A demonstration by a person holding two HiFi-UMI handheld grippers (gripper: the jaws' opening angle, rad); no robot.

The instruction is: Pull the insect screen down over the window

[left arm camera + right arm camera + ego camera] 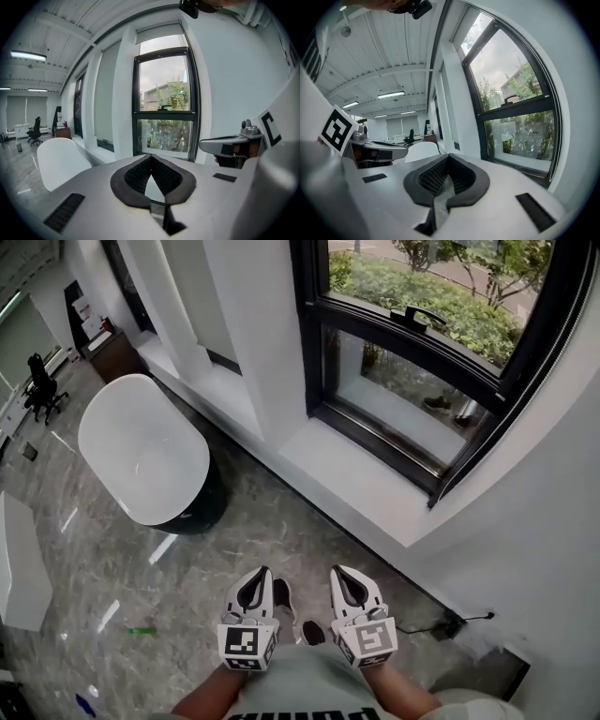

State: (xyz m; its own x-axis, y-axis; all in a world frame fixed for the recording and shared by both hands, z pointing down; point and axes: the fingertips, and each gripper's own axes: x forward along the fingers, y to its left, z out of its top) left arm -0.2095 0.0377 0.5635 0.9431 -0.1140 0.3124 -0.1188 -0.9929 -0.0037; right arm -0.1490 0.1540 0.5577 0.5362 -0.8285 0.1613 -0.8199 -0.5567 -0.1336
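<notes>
The left gripper (255,577) and the right gripper (349,576) are hanging side by side low in front of the person's body. Each has its jaws pressed together on nothing and is pointing toward the window (412,381), which is standing well apart from them beyond the white sill (356,486). The insect screen is not showing over the glass; it is probably sitting rolled up at the top of the black frame (161,52), its pull bar too small to make out. Reaching that high with jaws not parting in time is risking a knock against the bar, or a grab at the window handle (419,315) instead. Pulling with one gripper only is likely to skew the screen and jam it, and the black cable (450,623) by the wall is threatening to catch a foot.
</notes>
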